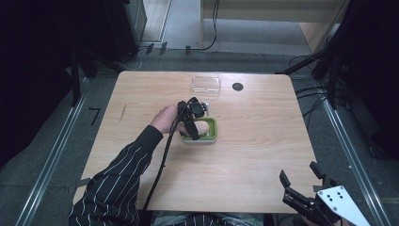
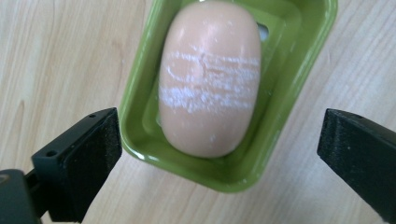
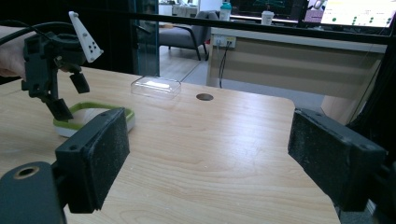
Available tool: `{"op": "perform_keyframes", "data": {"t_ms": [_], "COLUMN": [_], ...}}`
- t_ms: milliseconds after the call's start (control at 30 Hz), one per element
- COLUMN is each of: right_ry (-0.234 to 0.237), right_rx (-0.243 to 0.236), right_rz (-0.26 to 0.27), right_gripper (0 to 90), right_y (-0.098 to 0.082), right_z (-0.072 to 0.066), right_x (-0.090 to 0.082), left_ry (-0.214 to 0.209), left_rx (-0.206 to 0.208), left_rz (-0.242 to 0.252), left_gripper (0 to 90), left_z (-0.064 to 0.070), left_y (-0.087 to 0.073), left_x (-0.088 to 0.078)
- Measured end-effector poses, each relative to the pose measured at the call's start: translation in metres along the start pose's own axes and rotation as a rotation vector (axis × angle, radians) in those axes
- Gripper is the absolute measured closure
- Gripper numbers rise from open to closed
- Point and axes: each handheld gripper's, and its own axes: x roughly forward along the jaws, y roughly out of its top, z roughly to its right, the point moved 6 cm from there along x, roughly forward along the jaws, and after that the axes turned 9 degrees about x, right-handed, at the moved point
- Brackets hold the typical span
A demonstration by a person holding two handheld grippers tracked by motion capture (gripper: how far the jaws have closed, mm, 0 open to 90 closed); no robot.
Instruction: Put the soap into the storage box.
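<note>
Soap [image 2: 209, 79] already lies in the green dish [image 2: 140, 112] mid-worktop [image 1: 263, 141], left claw [image 2: 219, 154] spread apart over it and holding nothing, right claw [image 3: 210, 158] idle and apart at five o'clock; probably the clear lid [image 1: 206, 84] at twelve remains.

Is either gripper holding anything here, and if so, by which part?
Nothing is held. The left gripper hangs open above the soap lying in the green dish, its jaws clear of both. The right gripper is open over bare table.
</note>
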Motion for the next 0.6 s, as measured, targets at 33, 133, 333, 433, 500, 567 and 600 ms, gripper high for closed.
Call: {"op": "perform_keyframes", "data": {"t_ms": [33, 133, 333, 433, 500, 567, 600], "right_ry": [0.001, 0.005, 0.013, 0.018, 0.021, 0.024, 0.026], "right_rx": [0.0, 0.005, 0.0, 0.0, 0.001, 0.002, 0.0], "right_rz": [-0.001, -0.001, 0.001, 0.001, 0.0, 0.0, 0.0], "right_gripper": [13.2, 13.2, 13.2, 13.2, 13.2, 13.2, 13.2], "right_y": [0.0, 0.0, 0.0, 0.001, 0.001, 0.001, 0.001], "right_z": [0.0, -0.001, -0.002, -0.003, -0.003, -0.003, -0.004], "right_x": [0.0, 0.001, 0.003, 0.004, 0.005, 0.005, 0.006], "left_ry": [0.006, 0.004, 0.002, 0.002, 0.002, 0.004, 0.007], "left_rx": [-0.008, -0.03, -0.055, -0.06, -0.066, -0.074, -0.079], "left_rz": [0.0, -0.006, -0.003, -0.003, -0.008, -0.007, -0.011], "left_gripper": [0.0, 0.0, 0.0, 0.0, 0.0, 0.0, 0.0], "left_z": [0.001, 0.005, 0.014, 0.02, 0.025, 0.029, 0.031], "left_y": [-0.002, -0.008, -0.019, -0.026, -0.031, -0.036, -0.04], "left_x": [-0.001, -0.003, -0.007, -0.011, -0.012, -0.012, -0.012]}}
